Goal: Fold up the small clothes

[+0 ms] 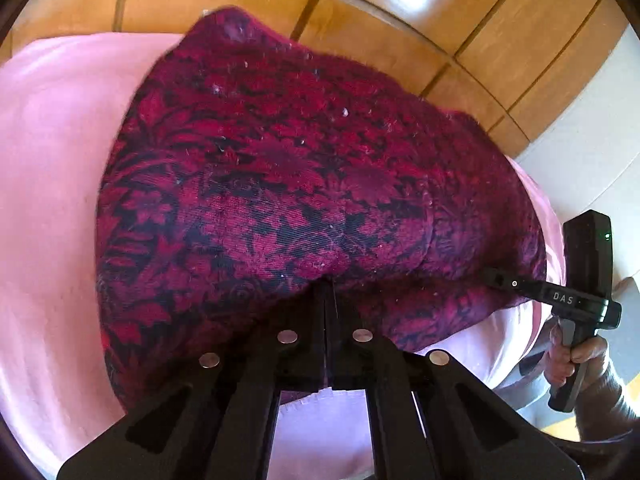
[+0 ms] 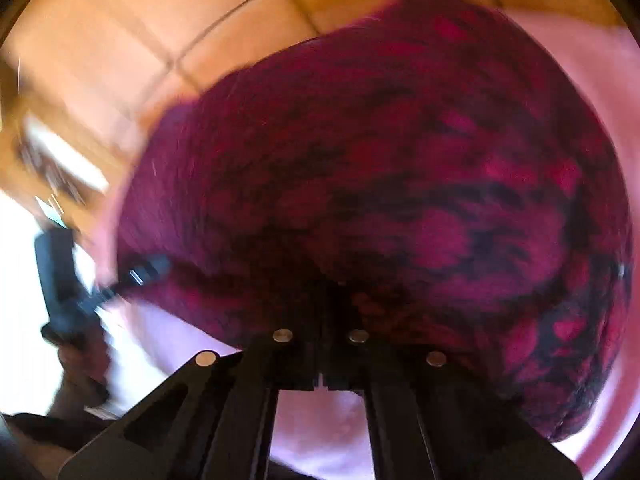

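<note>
Beneath the red floral cloth (image 1: 280,184), pink sheet (image 1: 52,184), tiled floor (image 1: 400,20) beyond.

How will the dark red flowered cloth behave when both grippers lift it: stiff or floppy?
Probably floppy: the flowered cloth bulges and creases between the left gripper and the right gripper, both shut on its edge. Its fuzzy weave suggests little slipping. It should drag lightly over the pink sheet.

Right tool (image 2: 329,292) clamping crimson cloth (image 2: 400,184)
</note>
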Motion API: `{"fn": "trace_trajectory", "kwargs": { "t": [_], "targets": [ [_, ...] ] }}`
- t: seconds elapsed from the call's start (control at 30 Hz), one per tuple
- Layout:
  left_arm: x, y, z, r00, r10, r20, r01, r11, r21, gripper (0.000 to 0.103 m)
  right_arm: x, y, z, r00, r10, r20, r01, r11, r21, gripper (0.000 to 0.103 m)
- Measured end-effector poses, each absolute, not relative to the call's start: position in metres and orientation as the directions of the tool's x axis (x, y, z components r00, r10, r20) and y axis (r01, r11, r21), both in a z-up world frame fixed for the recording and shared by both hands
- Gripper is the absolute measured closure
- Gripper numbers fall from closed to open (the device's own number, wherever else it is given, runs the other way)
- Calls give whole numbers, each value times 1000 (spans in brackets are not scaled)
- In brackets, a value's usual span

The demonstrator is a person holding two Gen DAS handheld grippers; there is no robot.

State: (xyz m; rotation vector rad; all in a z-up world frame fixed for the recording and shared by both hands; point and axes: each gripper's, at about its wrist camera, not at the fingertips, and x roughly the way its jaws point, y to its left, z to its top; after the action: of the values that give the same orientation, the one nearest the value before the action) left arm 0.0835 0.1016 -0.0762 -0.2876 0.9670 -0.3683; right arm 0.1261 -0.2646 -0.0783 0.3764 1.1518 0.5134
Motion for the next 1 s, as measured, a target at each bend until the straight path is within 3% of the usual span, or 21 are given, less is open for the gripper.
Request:
{"fn": "trace_trajectory", "kwargs": {
  "t": [0.1, 0.13, 0.17, 0.23, 0.33, 0.37, 0.6, 0.7, 1.0],
  "targets": [
    [73, 93, -62, 544, -403, -736, 217, 915, -341, 101, 121, -257, -68, 308, 541, -783, -237, 840, 488, 100],
    [70, 90, -57, 553, -398, -732, 229, 917, -326, 90, 122, -258, -61, 313, 542, -780, -236, 840, 490, 95],
    [69, 92, -49, 573, -394, -719, 235, 919, -316, 76, 122, -259, -54, 330, 543, -772, -241, 840, 487, 89],
    [69, 96, -39, 611, -394, -686, 229, 918, -323, 70, 123, -262, -28, 414, 546, -728, -265, 838, 478, 54],
    [72, 112, -20, 668, -388, -635, 201, 916, -348, 65, 136, -261, 0, 520, 505, -689, -265, 862, 432, 44],
    [76, 118, -17, 689, -363, -627, 178, 924, -338, 59, 143, -261, 4, 545, 484, -685, -256, 874, 413, 43],
    [119, 128, -14, 726, -261, -636, 105, 957, -272, 59, 204, -265, -12, 580, 316, -751, -123, 945, 303, 40],
    [143, 136, -23, 706, -231, -670, 69, 963, -259, 59, 217, -269, -32, 538, 248, -805, -65, 965, 254, 45],
    [192, 142, -49, 651, -123, -749, -10, 985, -170, 59, 225, -274, -58, 542, 233, -808, -59, 969, 239, 45]
  ]
}}
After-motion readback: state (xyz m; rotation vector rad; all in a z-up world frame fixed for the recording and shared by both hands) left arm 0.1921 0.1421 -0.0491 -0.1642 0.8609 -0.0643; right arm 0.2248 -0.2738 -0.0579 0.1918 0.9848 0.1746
